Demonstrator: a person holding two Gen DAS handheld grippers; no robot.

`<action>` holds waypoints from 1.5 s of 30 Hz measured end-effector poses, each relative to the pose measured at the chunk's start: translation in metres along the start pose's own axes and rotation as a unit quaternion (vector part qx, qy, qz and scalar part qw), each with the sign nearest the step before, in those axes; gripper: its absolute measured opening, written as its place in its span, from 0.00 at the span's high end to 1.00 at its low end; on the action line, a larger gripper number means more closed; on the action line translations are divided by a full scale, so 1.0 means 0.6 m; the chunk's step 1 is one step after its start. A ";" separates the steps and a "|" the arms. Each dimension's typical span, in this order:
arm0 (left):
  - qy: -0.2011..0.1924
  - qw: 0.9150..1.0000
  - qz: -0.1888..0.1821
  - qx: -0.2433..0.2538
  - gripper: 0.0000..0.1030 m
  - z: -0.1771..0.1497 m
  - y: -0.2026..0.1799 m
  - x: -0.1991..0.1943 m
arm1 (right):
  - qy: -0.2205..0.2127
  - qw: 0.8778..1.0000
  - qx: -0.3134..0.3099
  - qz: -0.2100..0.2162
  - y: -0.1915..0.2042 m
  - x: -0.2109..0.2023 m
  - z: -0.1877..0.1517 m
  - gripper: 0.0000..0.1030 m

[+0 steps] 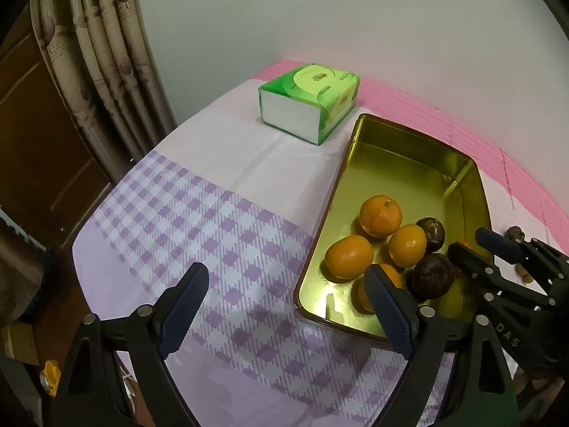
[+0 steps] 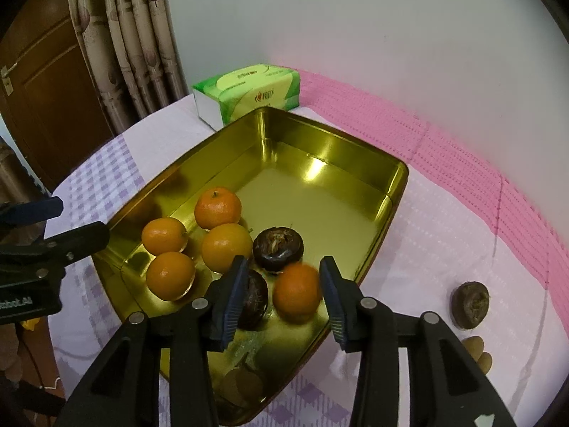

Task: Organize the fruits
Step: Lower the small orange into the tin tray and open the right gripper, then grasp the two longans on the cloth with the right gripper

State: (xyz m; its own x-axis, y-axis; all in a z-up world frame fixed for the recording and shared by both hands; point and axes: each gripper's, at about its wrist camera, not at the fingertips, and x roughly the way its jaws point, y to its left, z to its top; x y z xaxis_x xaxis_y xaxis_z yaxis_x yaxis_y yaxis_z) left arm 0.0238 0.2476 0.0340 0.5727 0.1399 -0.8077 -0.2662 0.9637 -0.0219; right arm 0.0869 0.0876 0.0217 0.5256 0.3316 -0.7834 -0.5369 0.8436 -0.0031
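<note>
Right wrist, orange (image 2: pixel 297 293) between gripper (image 2: pixel 284 299) (open)

I count five oranges (image 2: pixel 220 208) in one gold tray (image 2: pixel 398 192), plus two dark round fruits (image 2: pixel 279 247) in it. One more dark fruit (image 2: pixel 470 304) on the cloth outside, two small tan fruits (image 2: pixel 474 347) beside it. One tissue pack (image 2: pixel 249 89).

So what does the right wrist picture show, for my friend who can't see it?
The right gripper hangs open over a shiny gold tray, an orange blurred between its jaws. Four more oranges and two dark brown fruits lie in the tray; another dark fruit sits on the cloth, a green tissue box behind.
</note>
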 end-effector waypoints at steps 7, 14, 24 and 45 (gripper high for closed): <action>-0.006 1.000 -0.002 0.013 0.14 -0.002 -0.008 -0.004 | -0.023 1.000 0.019 0.003 -0.025 -0.035 -0.006 0.57; -0.007 1.000 -0.012 0.023 0.14 -0.004 -0.014 -0.006 | -0.025 0.998 0.046 -0.022 -0.103 -0.072 -0.038 0.56; -0.001 1.000 -0.006 0.031 0.14 -0.008 -0.019 0.001 | 0.001 0.998 0.052 -0.046 -0.213 -0.095 -0.101 0.55; 0.010 0.999 0.016 0.034 0.14 -0.016 -0.014 0.023 | 0.044 0.998 0.038 -0.038 -0.276 -0.032 -0.142 0.59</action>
State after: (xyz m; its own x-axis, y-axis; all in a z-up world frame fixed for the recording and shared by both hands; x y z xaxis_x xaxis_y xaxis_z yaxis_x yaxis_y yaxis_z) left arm 0.0265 0.2390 0.0176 0.5498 0.1665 -0.8186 -0.2299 0.9722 0.0433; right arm 0.1098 -0.0946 -0.0158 0.5007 0.2295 -0.8346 -0.4438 0.8959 -0.0200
